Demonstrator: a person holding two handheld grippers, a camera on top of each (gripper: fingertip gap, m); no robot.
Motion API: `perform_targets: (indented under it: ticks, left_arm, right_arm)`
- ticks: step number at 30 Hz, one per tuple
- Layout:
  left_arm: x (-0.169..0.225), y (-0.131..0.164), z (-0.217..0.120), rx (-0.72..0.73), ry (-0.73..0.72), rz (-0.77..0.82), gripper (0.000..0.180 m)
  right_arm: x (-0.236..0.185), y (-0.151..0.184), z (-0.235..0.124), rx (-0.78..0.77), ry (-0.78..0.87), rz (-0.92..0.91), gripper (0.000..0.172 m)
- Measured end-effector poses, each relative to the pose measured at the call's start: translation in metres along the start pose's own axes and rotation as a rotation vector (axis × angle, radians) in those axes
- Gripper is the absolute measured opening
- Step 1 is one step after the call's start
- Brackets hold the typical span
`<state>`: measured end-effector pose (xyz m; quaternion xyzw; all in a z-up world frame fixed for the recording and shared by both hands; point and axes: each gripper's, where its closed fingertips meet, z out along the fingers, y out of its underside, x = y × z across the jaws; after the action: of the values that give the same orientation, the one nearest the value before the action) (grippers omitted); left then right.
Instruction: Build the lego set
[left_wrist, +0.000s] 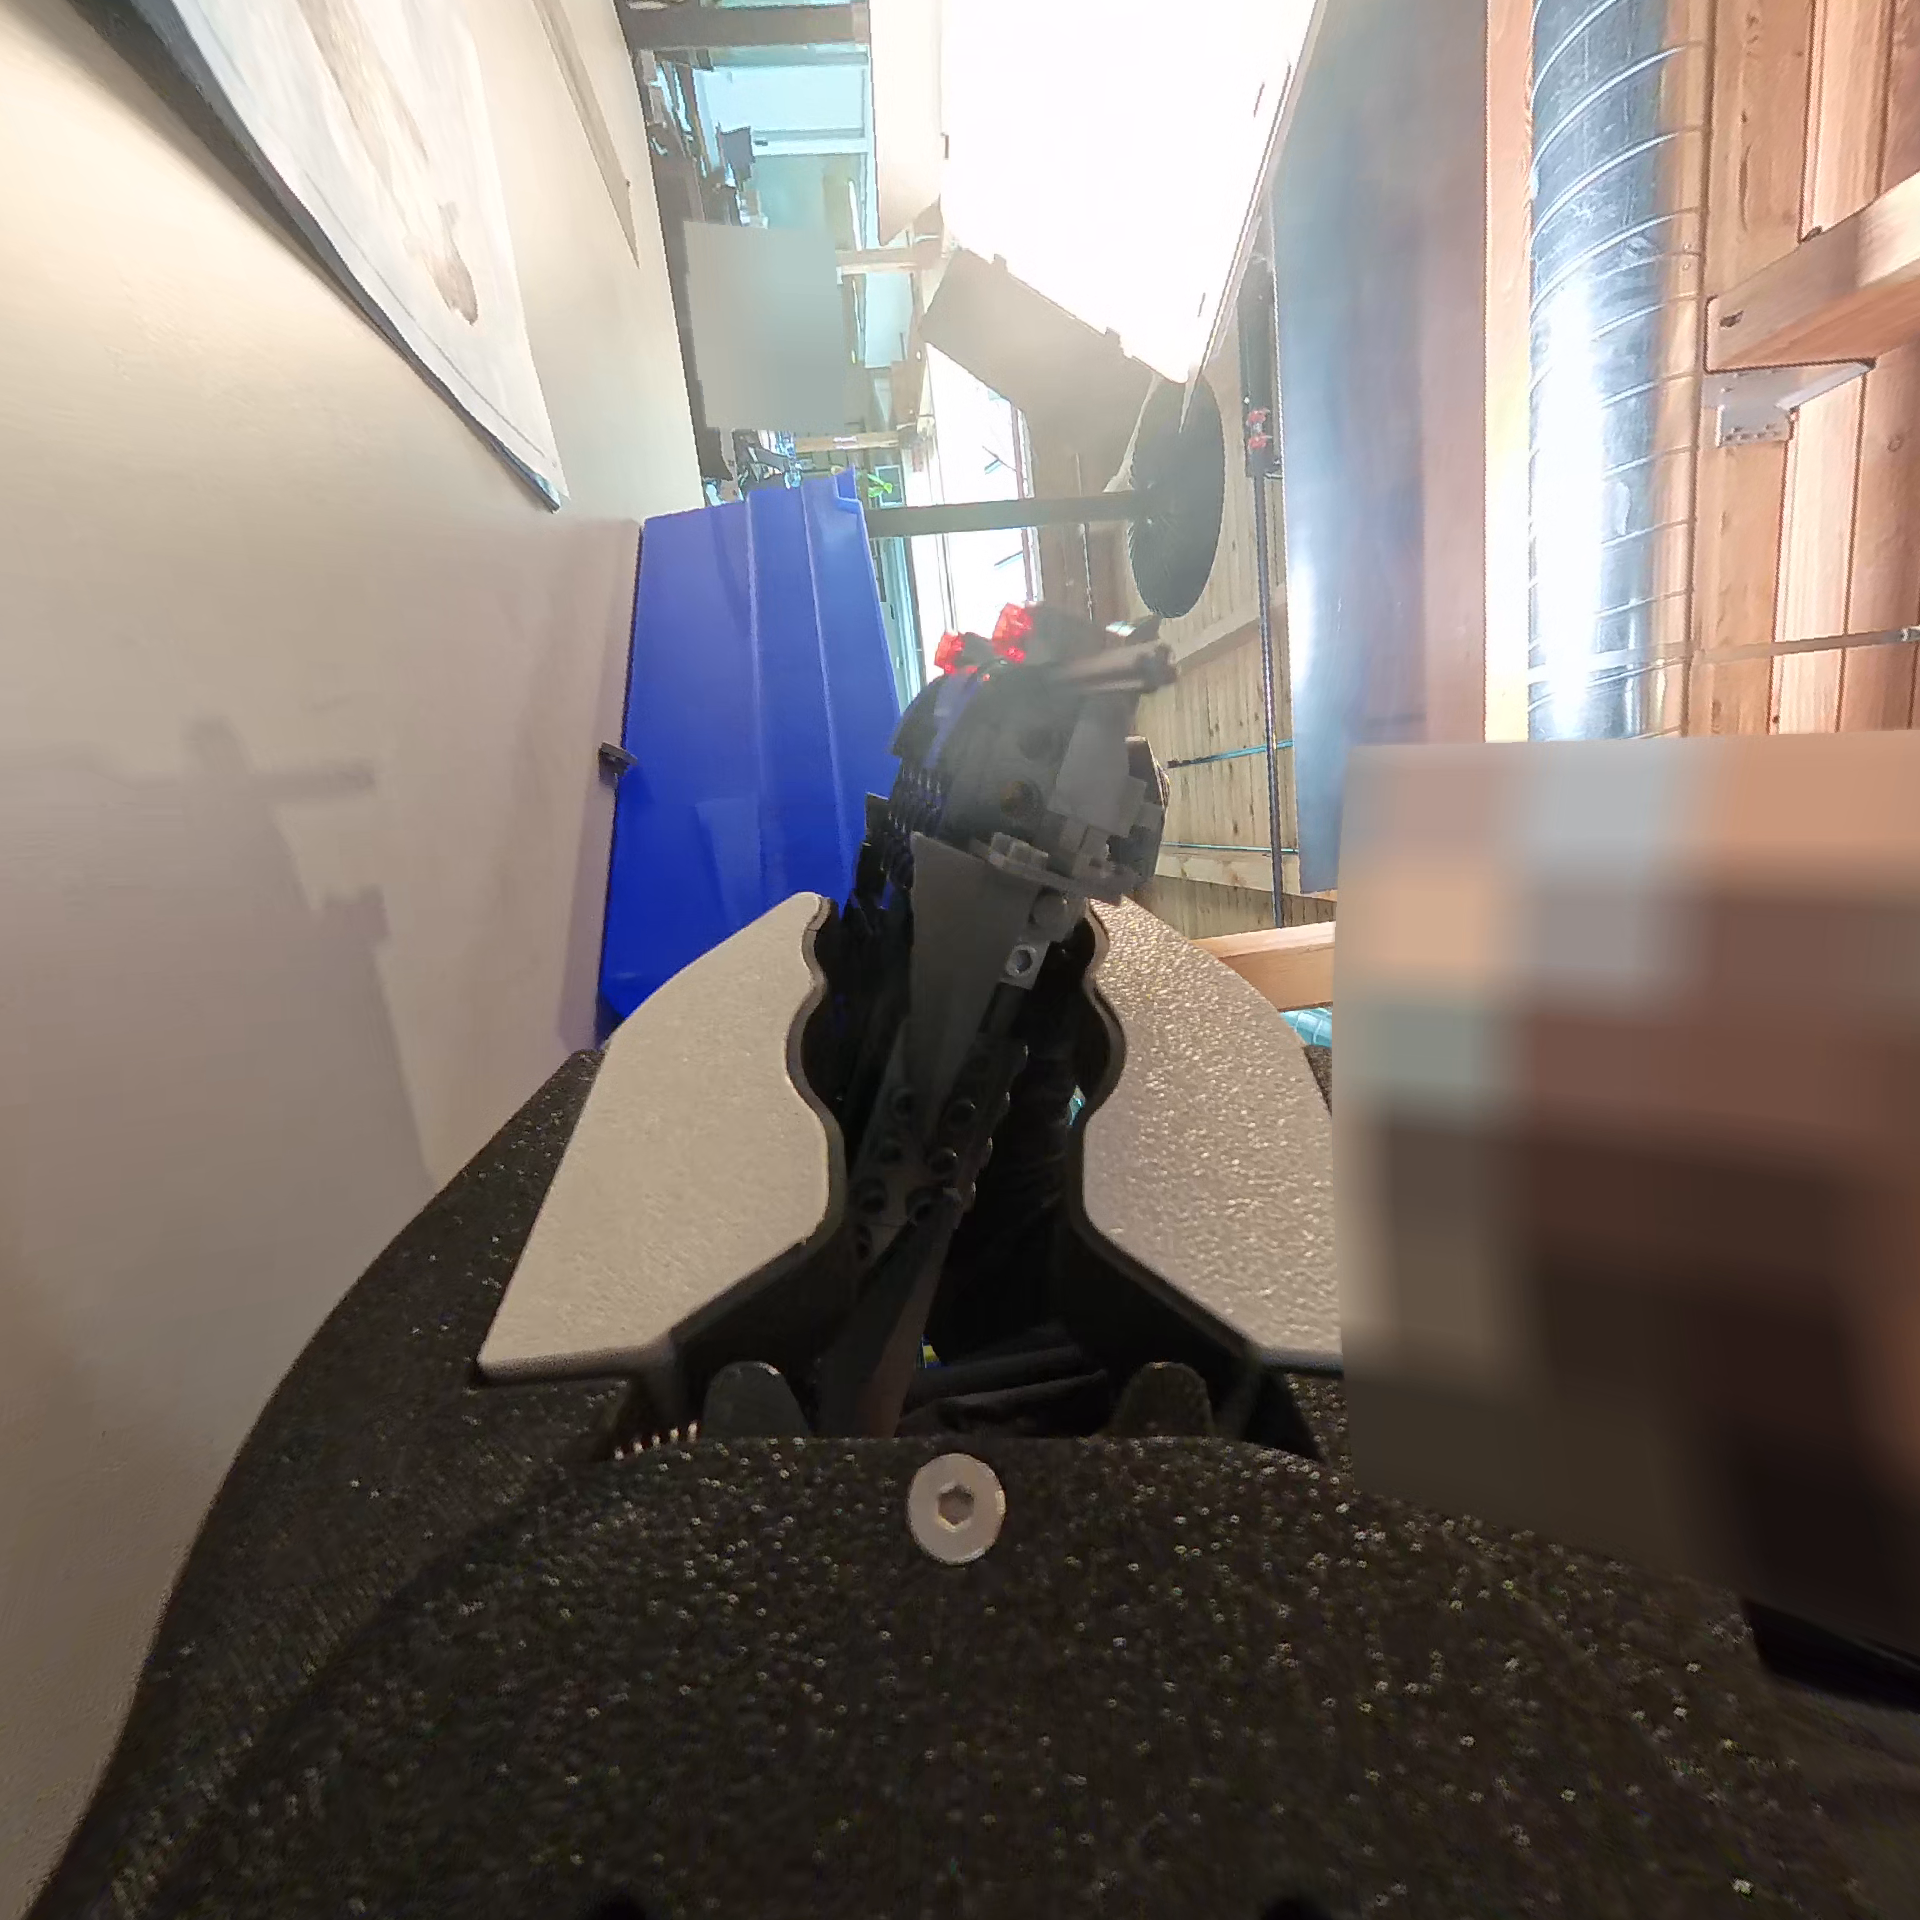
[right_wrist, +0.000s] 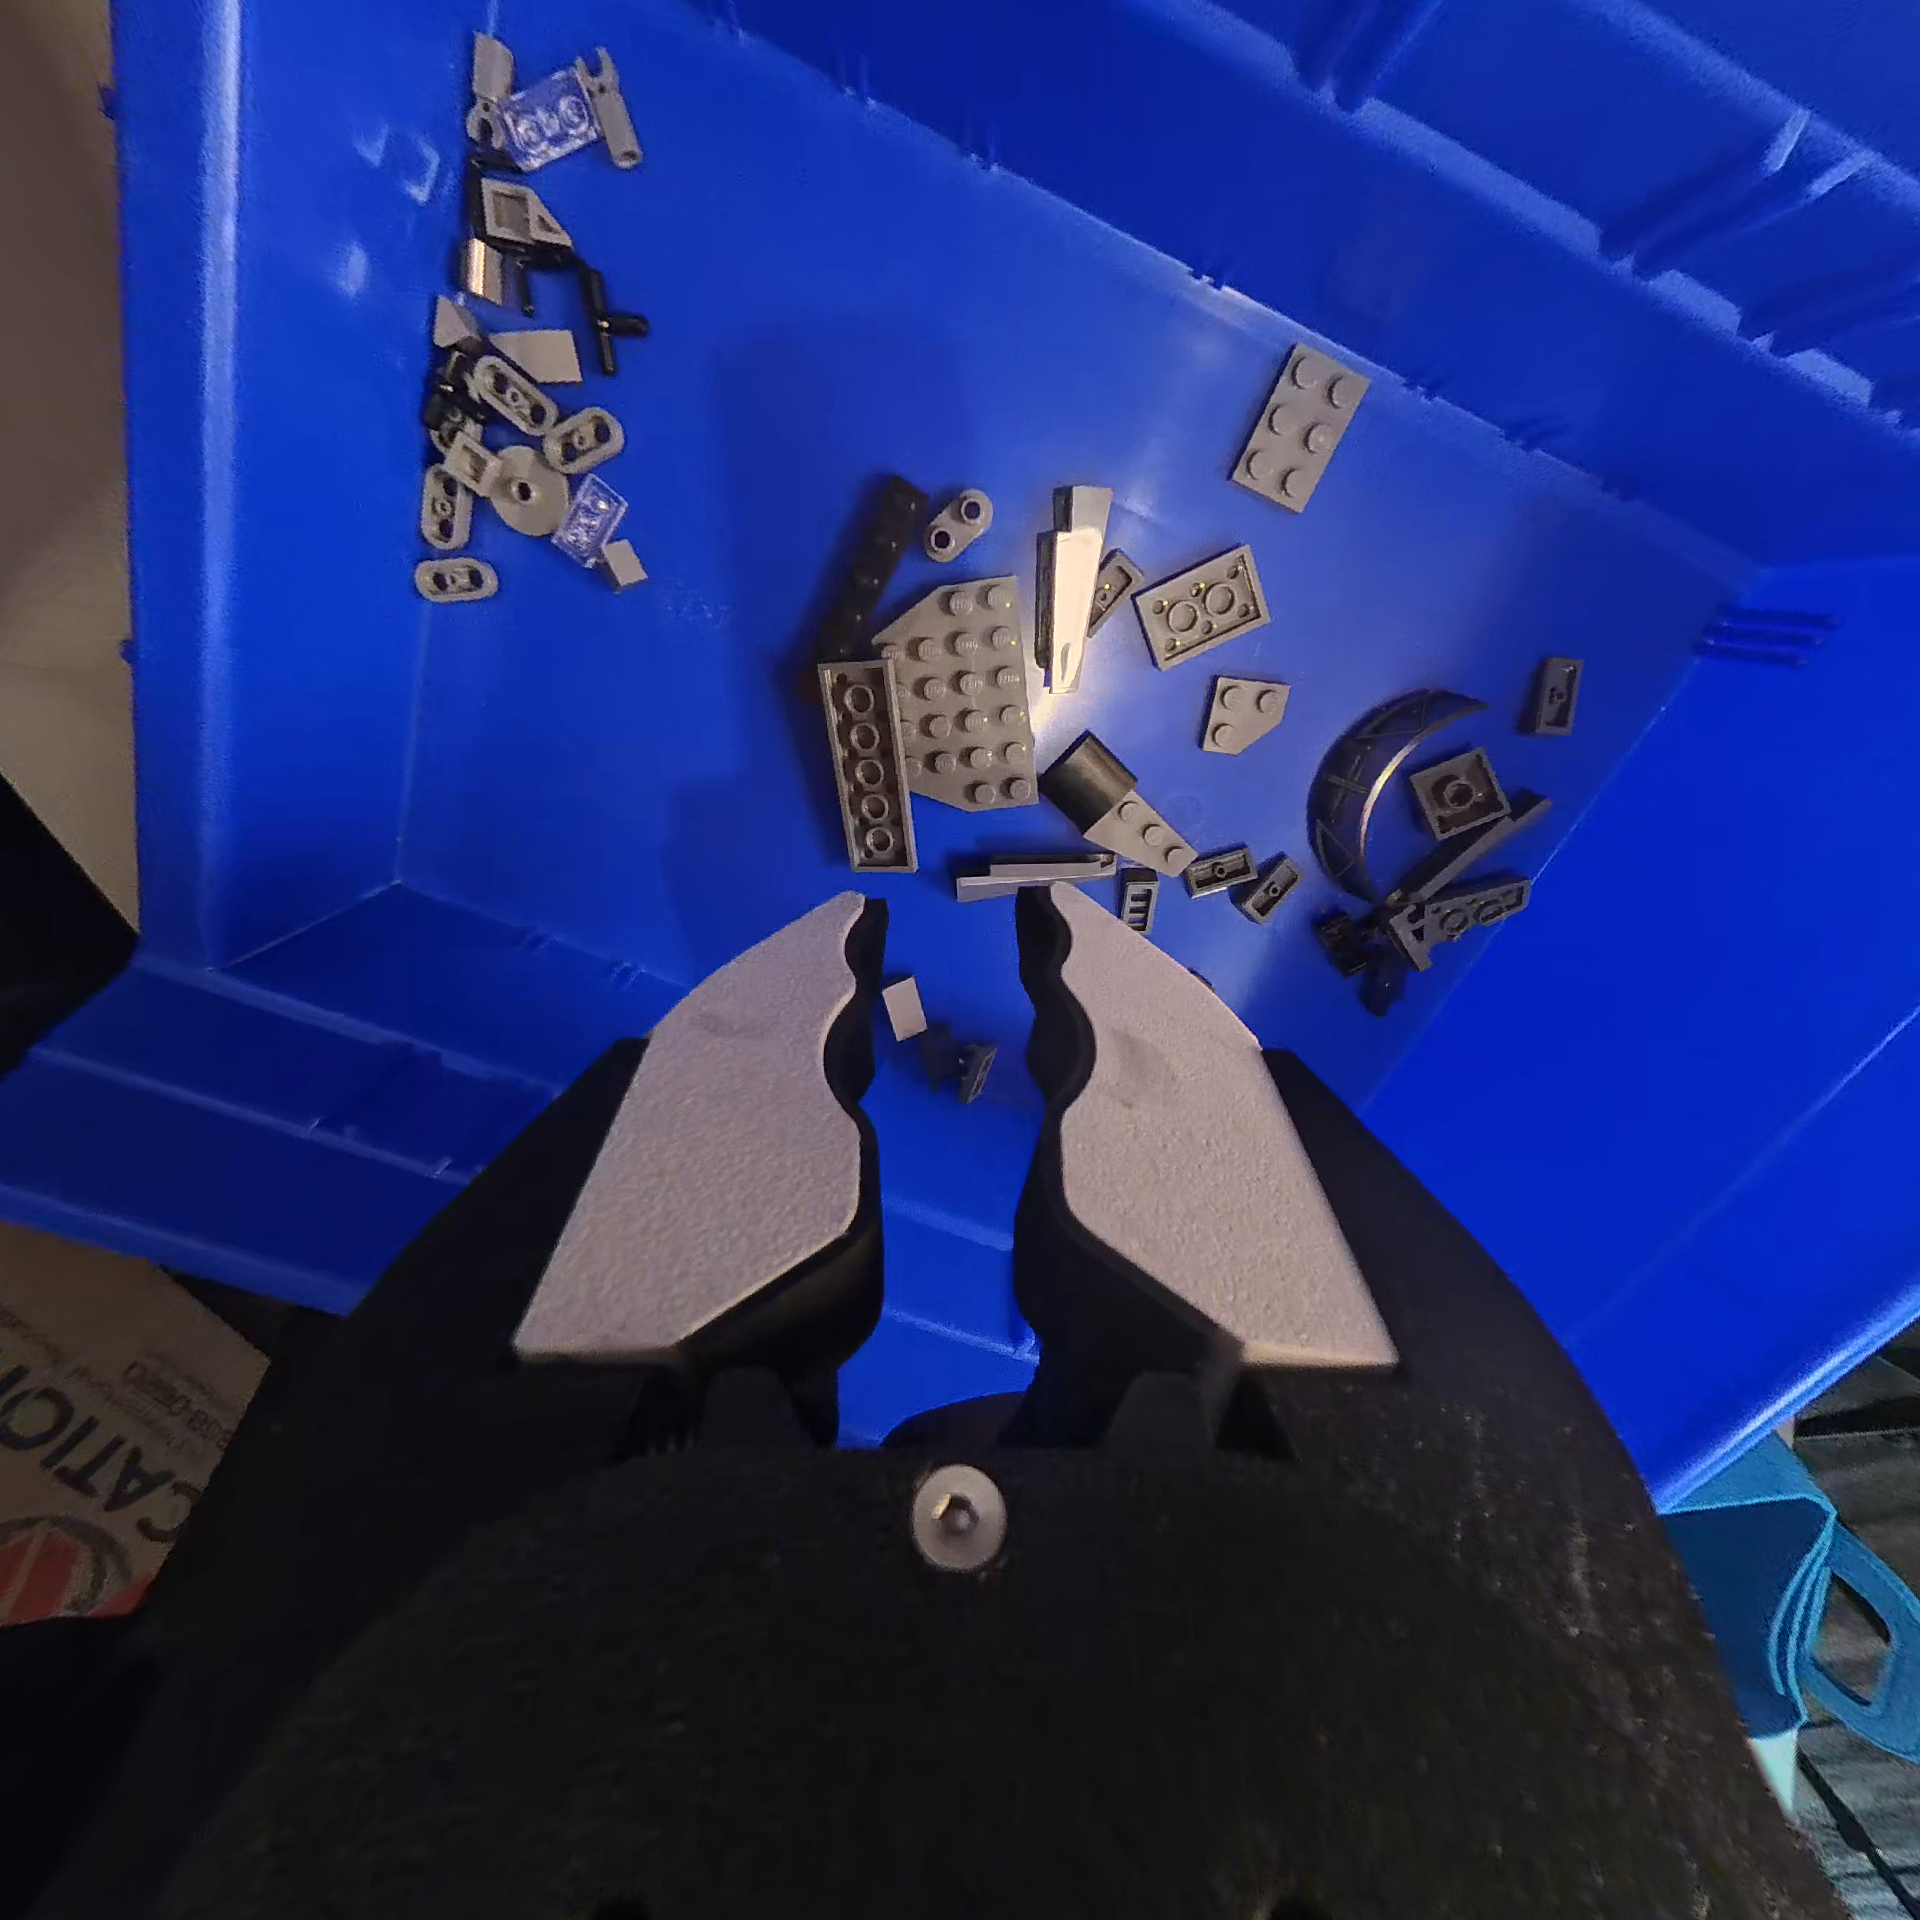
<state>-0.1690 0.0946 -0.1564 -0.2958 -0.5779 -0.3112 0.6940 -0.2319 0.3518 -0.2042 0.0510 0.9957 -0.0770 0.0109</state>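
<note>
My left gripper (left_wrist: 956, 925) is shut on a grey and black brick-built model (left_wrist: 1023, 790) with small clear red pieces (left_wrist: 982, 639) at its far end. It holds the model up in the air, next to a blue bin (left_wrist: 748, 727). My right gripper (right_wrist: 948, 906) is open and holds nothing. It hangs over the floor of the blue bin (right_wrist: 623, 779). A small grey tile (right_wrist: 902, 1006) and a dark small piece (right_wrist: 961, 1065) lie on the bin floor between its fingers, not pressed by them. A long grey slope piece (right_wrist: 1029, 873) lies just past its right fingertip.
Loose grey bricks lie in the bin: a large wedge plate (right_wrist: 966, 696), a curved piece (right_wrist: 1371, 769), and a pile of small parts (right_wrist: 520, 416) at far left. A cardboard box (right_wrist: 94, 1455) lies outside the bin. A white wall (left_wrist: 260, 831) and a metal duct (left_wrist: 1600, 364) flank the left view. Tip to tip, the grippers are about 25 centimetres apart.
</note>
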Motion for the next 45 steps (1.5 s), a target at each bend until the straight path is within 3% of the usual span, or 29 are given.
perform_targets:
  ticks: [20, 33, 45]
  left_arm:
    - [-0.053, -0.015, -0.006, 0.018, -0.311, -0.031, 0.043]
    - [-0.044, -0.034, 0.006, 0.004, -0.323, 0.102, 0.065]
    - [-0.058, -0.034, -0.002, -0.101, -0.604, 0.297, 0.097]
  right_arm:
    - [-0.006, -0.001, 0.008, -0.024, 0.005, 0.001, 0.025]
    - [-0.010, -0.003, 0.005, -0.012, 0.012, -0.012, 0.025]
    - [-0.017, -0.003, 0.003, -0.020, 0.029, -0.027, 0.025]
